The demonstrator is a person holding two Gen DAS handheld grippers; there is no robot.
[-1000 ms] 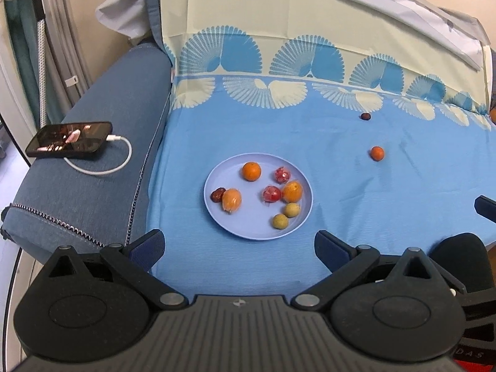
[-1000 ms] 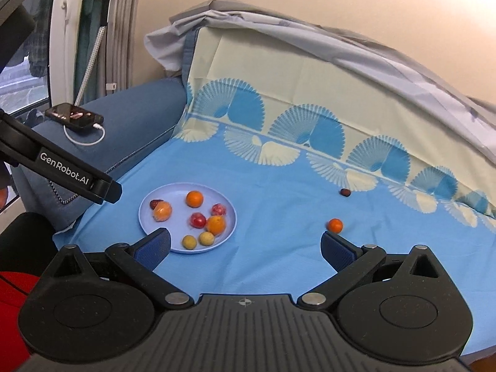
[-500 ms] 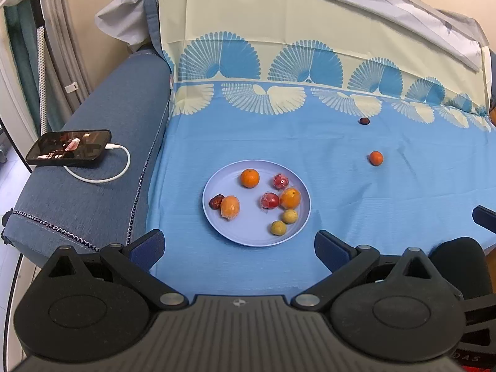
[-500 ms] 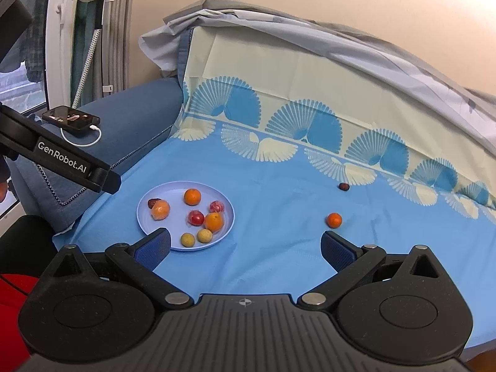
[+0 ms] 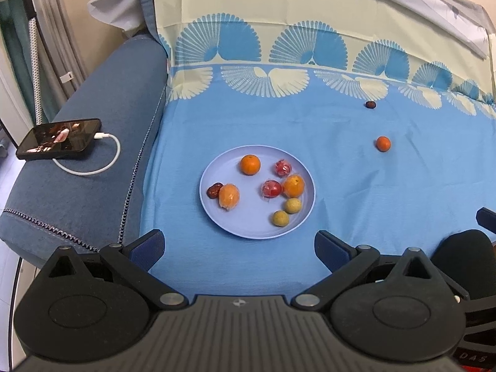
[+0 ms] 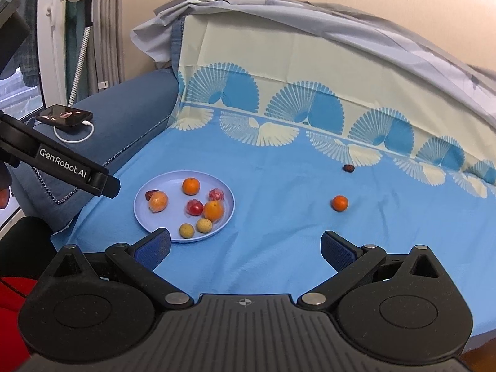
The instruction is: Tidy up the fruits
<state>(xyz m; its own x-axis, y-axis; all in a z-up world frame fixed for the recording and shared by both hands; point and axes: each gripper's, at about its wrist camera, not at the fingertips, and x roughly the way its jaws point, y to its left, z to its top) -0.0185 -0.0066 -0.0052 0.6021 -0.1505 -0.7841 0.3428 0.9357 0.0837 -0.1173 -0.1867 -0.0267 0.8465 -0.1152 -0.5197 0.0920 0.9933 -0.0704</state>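
While both grippers hang above the near edge of the blue sheet (image 5: 356, 186), a pale lilac plate (image 5: 245, 226) lies flat on it and holds eight pieces of fruit. Contents noted: one bare orange (image 5: 250, 164) at the far side; two oranges in clear wrap, one (image 5: 229, 197) at the plate's left and one (image 5: 294, 186) at its right; two red fruits in clear wrap (image 5: 272, 188) near the centre and far right; two small yellow-green round fruits (image 5: 281, 218) at the near right; one dark red date-like fruit (image 5: 214, 190) touching the left wrapped orange.

Outside the plate, a small orange (image 6: 339, 202) lies alone on the sheet, well apart to the right. A small dark fruit (image 6: 348, 168) lies farther back, near the fan-patterned border.

Legible writing: "GenRobot.AI" in white on the left gripper's body, seen in the right wrist view. Partial letters "DAS" appear at the lower right of the left wrist view.

Left gripper (image 5: 238, 245): fingers spread wide, holding nothing. Right gripper (image 6: 246, 246): fingers spread wide, holding nothing.

A phone (image 5: 59, 139) with a white cable (image 5: 93, 170) rests on the blue armrest (image 5: 93, 204).
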